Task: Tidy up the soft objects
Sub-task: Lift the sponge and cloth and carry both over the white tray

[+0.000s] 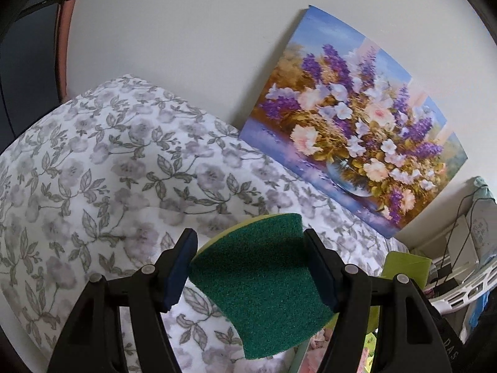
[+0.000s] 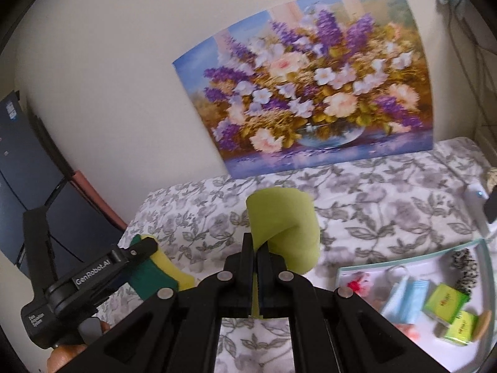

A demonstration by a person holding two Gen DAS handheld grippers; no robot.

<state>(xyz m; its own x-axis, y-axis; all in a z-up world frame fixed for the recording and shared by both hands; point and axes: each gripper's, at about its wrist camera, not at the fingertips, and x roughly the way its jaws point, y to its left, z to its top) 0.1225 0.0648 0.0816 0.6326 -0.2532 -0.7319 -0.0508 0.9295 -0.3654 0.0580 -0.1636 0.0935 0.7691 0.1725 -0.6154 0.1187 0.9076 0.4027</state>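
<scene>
Sponge (image 1: 264,283) first: it is a kitchen scrubber with a rough dark green face and a yellow foam body showing along its far edge. It sits crosswise between the two fingers of the left tool (image 1: 250,269), whose blue pads press on its two ends, so the tool stands fairly wide and has the sponge clamped, lifted above the bed (image 1: 93,171). From the right side the same sponge shows at the tip of the left tool, green layer on top of the yellow.

The second soft thing is a thin lime-green cloth (image 2: 284,227), smooth and floppy. The right tool (image 2: 257,250) has its fingers pinched all the way together on the cloth's lower edge; the rest of the cloth curls up and over beyond the fingertips in a loose roll, also held above the bed.

So: one sponge, one cloth, two tools, each with one thing in its grip. The bed has a white cover printed with grey flowers and leaves. One flower painting (image 2: 310,84) leans against the wall behind it. To the right lies one pale tray (image 2: 466,244) holding small items, among them two green boxes (image 2: 445,303) and a pale blue pack.
</scene>
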